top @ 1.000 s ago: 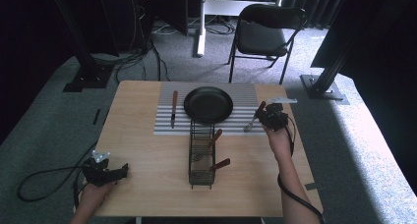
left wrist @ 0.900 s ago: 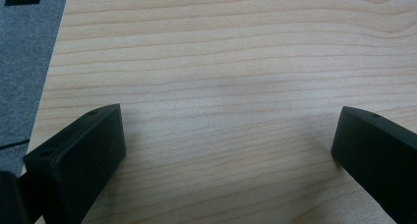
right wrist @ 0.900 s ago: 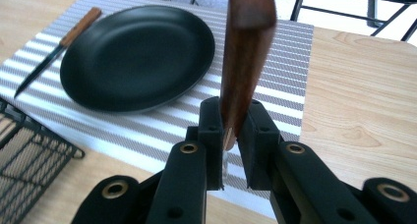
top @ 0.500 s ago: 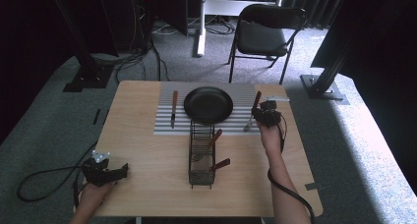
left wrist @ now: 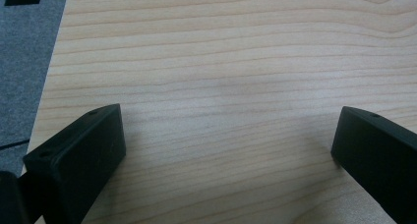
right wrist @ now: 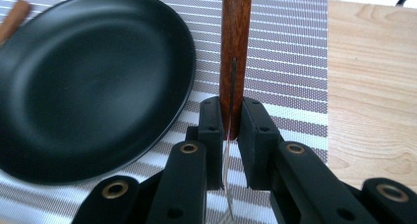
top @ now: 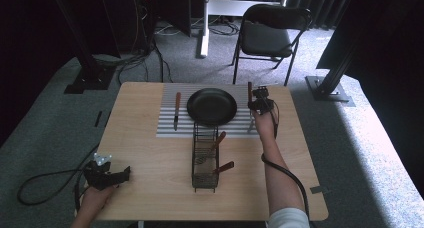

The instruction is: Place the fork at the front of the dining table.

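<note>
On the wooden table, a striped placemat lies at the far middle with a black plate on it. The right hand-held gripper is over the right edge of the placemat, just right of the plate, and it is clenched on a utensil with a wooden handle: in the right gripper view the jaws press on the lower end of the brown handle from both sides, the handle runs away from the camera over the stripes, and a thin metal part comes down between the jaws toward the camera. What kind of utensil it is cannot be told. The plate lies to the left of the handle in that view. To the left of the plate, a knife with a wooden handle lies on the placemat, pointing toward the near side. Near the middle of the table, just on the near side of the plate, stands a wire rack with two more wooden-handled utensils leaning in it. The left hand-held gripper rests at the near left corner of the table, well apart from everything else; in the left gripper view its jaws are spread wide over bare wood, grasping nothing.
</note>
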{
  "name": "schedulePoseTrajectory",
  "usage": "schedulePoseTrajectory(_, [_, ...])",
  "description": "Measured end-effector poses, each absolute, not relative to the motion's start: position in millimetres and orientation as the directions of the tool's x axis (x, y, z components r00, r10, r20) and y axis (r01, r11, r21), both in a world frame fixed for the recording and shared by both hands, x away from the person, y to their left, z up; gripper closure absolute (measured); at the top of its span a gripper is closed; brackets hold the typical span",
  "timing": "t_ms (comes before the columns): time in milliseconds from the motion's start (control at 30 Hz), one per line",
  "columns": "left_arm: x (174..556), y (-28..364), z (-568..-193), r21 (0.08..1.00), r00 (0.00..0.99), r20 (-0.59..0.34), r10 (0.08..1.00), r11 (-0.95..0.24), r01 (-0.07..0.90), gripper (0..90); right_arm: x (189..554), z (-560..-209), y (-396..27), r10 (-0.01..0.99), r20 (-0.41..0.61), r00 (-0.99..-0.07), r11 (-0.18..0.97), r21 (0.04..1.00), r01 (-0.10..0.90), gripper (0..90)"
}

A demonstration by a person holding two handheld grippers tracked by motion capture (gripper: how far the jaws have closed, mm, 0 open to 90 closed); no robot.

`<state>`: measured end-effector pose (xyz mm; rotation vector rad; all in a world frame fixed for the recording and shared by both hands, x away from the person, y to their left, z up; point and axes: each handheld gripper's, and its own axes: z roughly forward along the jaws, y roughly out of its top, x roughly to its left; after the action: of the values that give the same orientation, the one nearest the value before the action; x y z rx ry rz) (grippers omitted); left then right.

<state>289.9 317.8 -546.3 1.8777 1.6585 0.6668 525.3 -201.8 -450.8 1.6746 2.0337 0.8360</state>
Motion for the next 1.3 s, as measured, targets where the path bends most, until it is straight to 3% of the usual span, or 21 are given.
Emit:
schedulePoseTrajectory(400, [290,318,-546,0.683,0.118,0.01,0.993,-0.093,0.725,0.0,576,-483,-193,0.988,0.109,-0.113,0.04,0.52,0.853,80.7])
schedulePoseTrajectory(900, [290,318,-546,0.683,0.118,0.01,0.993,-0.093,0.725,0.0,585,-510,-179,0.996,0.064,-0.069,0.03,0.484,0.874,79.3])
schedulePoseTrajectory(1000, [290,318,-546,0.683,0.118,0.01,0.993,-0.093,0.724,0.0,581,-506,-178,0.995,0.065,-0.072,0.03,0.495,0.868,69.8])
schedulePoseTrajectory(1300, [290,318,-546,0.683,0.118,0.011,0.993,-0.094,0.725,0.0,551,-477,-191,0.978,0.157,-0.14,0.034,0.541,0.84,56.2])
